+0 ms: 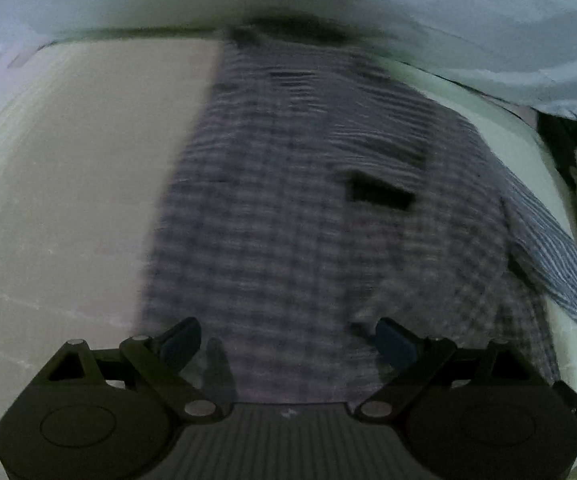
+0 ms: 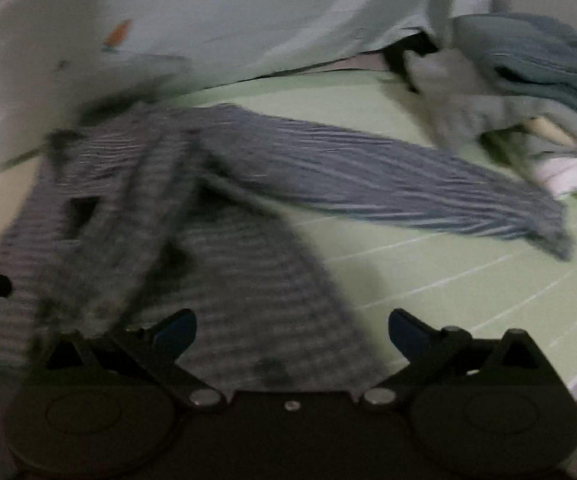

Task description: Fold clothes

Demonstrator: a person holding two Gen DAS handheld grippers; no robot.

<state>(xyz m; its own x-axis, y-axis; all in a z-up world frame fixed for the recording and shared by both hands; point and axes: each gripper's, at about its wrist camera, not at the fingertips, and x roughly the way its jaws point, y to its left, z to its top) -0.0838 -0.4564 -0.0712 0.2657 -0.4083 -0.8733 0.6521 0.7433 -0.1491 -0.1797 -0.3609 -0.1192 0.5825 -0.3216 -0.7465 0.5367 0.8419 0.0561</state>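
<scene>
Right wrist view: a soft, limp blue-grey checked cloth shirt (image 2: 216, 240) lies spread on the pale green mat (image 2: 448, 280), one sleeve stretched far right. Both the right gripper (image 2: 292, 330) and left gripper (image 1: 288, 340) gape empty; the sleeve cuff or hem looks the best hold.

The checked shirt (image 1: 288, 200) is a grey-blue plaid button-up, lying flat and front-up on the pale green bed sheet (image 2: 428, 280). There's a dark rectangular patch (image 1: 380, 192) on its chest, maybe a pocket or label, too blurry to say. One long sleeve (image 2: 388, 176) is stretched straight out sideways from the shirt body across the sheet, cuff end farthest from the body. The front of the shirt looks a bit rumpled along the middle.
</scene>
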